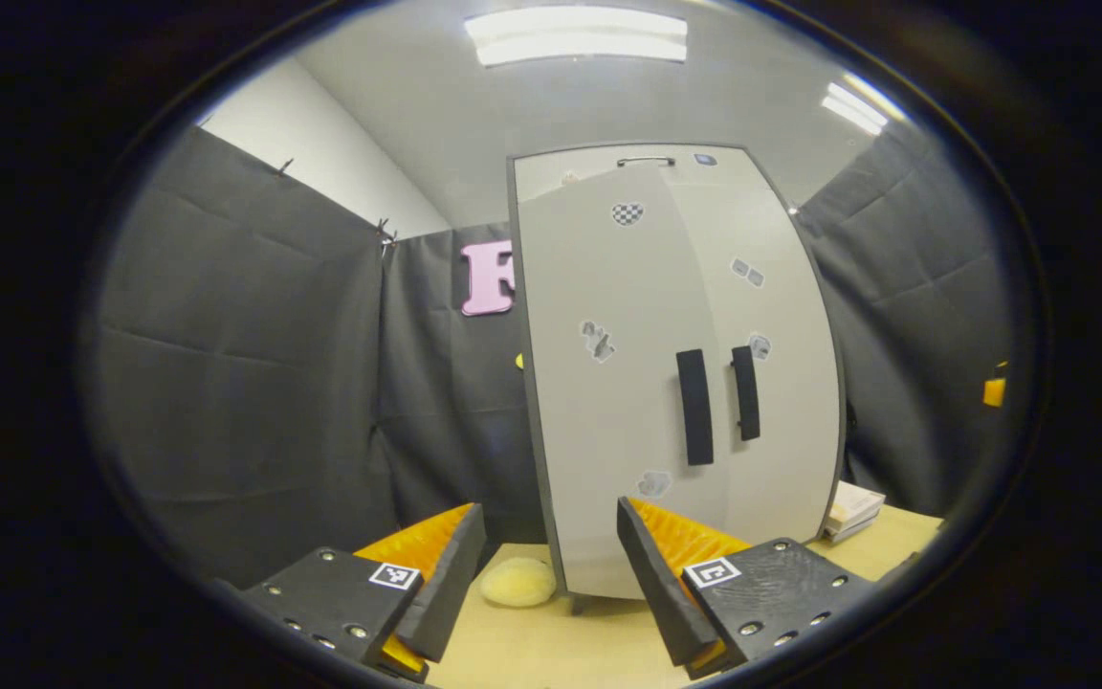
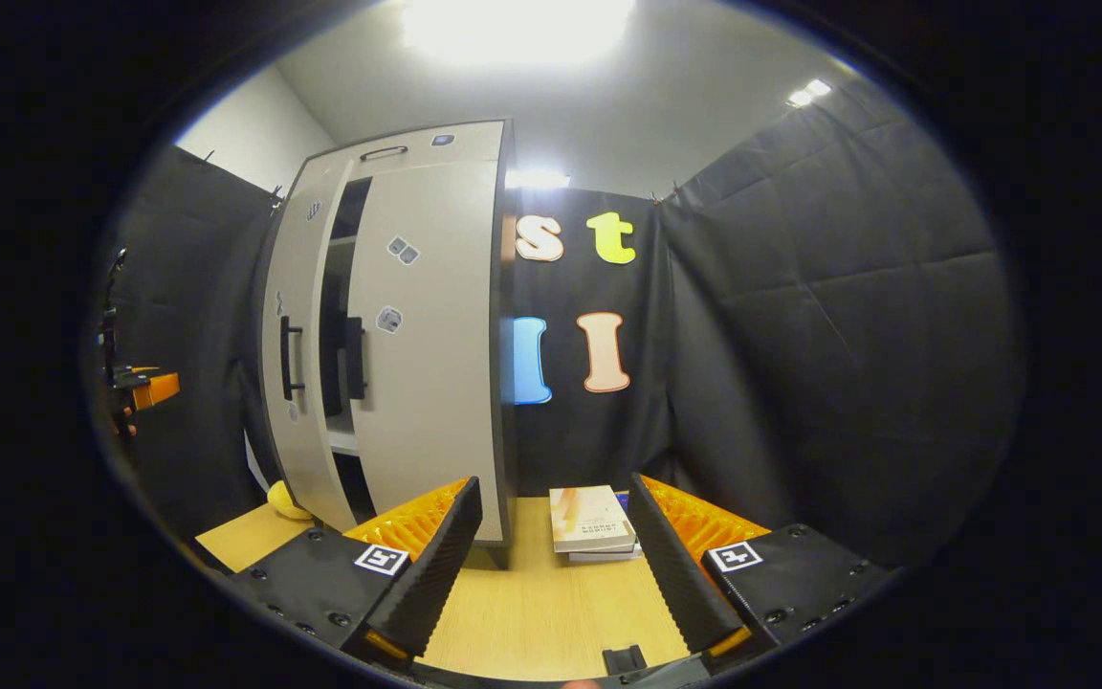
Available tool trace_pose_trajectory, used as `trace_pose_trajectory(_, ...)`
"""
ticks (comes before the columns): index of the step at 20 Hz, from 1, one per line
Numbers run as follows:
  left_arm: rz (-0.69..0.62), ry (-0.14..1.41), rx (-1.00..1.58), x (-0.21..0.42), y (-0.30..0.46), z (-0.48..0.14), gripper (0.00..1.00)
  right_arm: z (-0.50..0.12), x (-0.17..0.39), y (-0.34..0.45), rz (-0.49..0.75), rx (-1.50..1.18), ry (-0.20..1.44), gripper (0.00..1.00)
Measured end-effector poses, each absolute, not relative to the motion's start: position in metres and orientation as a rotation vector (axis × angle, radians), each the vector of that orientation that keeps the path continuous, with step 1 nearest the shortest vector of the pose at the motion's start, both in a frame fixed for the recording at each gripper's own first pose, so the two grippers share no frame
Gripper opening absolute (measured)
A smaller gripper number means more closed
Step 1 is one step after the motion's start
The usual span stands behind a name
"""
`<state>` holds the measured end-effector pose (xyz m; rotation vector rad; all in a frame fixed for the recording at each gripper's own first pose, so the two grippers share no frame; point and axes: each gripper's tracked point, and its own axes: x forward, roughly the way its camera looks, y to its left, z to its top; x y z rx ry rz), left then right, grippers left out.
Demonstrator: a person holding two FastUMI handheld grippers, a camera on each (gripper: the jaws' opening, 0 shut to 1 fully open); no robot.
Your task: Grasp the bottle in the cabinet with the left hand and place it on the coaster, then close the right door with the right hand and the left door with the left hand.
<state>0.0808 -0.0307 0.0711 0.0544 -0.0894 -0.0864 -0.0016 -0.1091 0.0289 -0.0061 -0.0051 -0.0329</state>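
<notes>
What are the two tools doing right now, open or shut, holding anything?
Left tool: open, holding nothing, aimed at the cabinet.
Right tool: open, holding nothing, above the table.

Right gripper open above table.
Cabinet left door ajar; books beside it.

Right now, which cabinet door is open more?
The left door, nearest the yellow sponge. It swings out, leaving a dark gap showing shelves; the right door sits nearly flat against the cabinet.
</notes>
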Motion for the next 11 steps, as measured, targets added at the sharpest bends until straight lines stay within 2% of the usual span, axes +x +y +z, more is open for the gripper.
trace_pose_trajectory(10,-0.062,-0.086,0.065,0.029,0.030,0.066,0.84,0.050,-0.037,-0.065,-0.014,0.011,-0.043,0.98)
trace_pose_trajectory(11,-0.059,-0.084,0.066,0.024,0.035,0.065,0.84,0.050,-0.039,-0.062,-0.012,0.008,-0.046,0.92)
